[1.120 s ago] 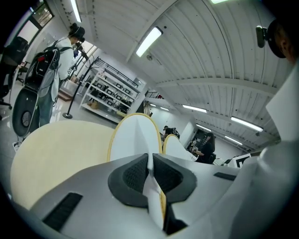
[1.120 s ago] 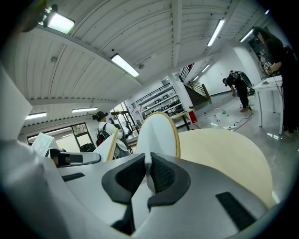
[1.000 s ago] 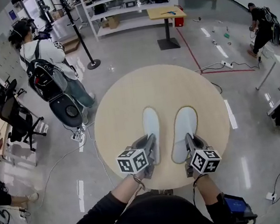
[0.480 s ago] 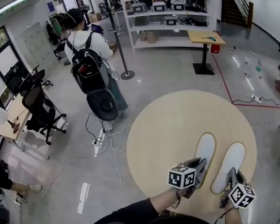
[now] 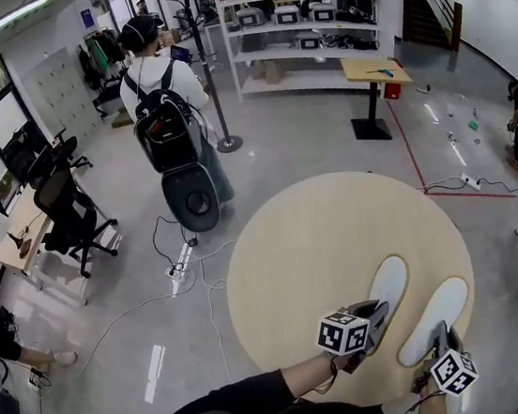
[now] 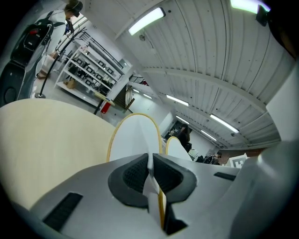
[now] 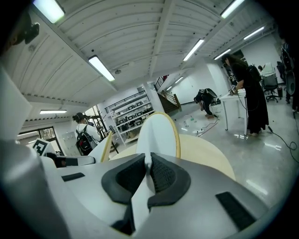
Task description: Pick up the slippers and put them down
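Two flat white slippers with yellow edging lie over the near right part of the round beige table (image 5: 302, 243). My left gripper (image 5: 374, 312) is shut on the heel end of the left slipper (image 5: 387, 286); in the left gripper view its dark pads pinch the thin white sole (image 6: 135, 140). My right gripper (image 5: 442, 338) is shut on the heel end of the right slipper (image 5: 434, 315); the right gripper view shows that sole (image 7: 159, 133) standing up between the pads, with the table (image 7: 205, 149) beyond.
A person with a backpack (image 5: 167, 119) stands beyond the table beside a coat stand. Office chairs (image 5: 60, 204) are at the left, shelving (image 5: 301, 25) and a small desk (image 5: 369, 73) at the back. Cables (image 5: 182, 268) run across the floor.
The view has swung left, so the table, slippers and both grippers now sit lower right in the head view. Both grippers stay shut on the slippers' heels throughout.
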Tool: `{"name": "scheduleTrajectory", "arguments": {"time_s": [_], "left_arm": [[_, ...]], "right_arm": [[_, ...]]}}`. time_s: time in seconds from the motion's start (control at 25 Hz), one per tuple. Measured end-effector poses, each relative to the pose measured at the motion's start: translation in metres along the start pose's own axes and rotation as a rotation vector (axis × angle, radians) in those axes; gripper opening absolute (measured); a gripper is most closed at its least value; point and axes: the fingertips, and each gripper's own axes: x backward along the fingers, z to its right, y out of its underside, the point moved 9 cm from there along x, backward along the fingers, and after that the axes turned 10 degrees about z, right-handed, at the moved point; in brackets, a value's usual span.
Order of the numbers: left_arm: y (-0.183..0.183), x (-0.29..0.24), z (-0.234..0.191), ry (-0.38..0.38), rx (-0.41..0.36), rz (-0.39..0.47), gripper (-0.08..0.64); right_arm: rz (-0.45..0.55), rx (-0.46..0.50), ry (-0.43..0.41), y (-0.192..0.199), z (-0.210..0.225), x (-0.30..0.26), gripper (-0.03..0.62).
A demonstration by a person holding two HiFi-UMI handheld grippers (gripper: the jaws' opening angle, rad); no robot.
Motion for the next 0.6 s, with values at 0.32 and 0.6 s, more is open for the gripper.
{"name": "scheduleTrajectory", "arguments": {"time_s": [0.32, 0.6], "left_arm": [[0.026, -0.092, 0.005, -0.101, 0.014, -0.020, 0.038], [0.058, -0.182, 0.030, -0.171, 0.010, -0.060, 0.038]], "right_arm": [[-0.095, -0.026, -0.045, -0.009, 0.084, -0.058, 0.034], [-0.194, -0.040, -0.106, -0.023, 0.168, -0.112, 0.034]]}}
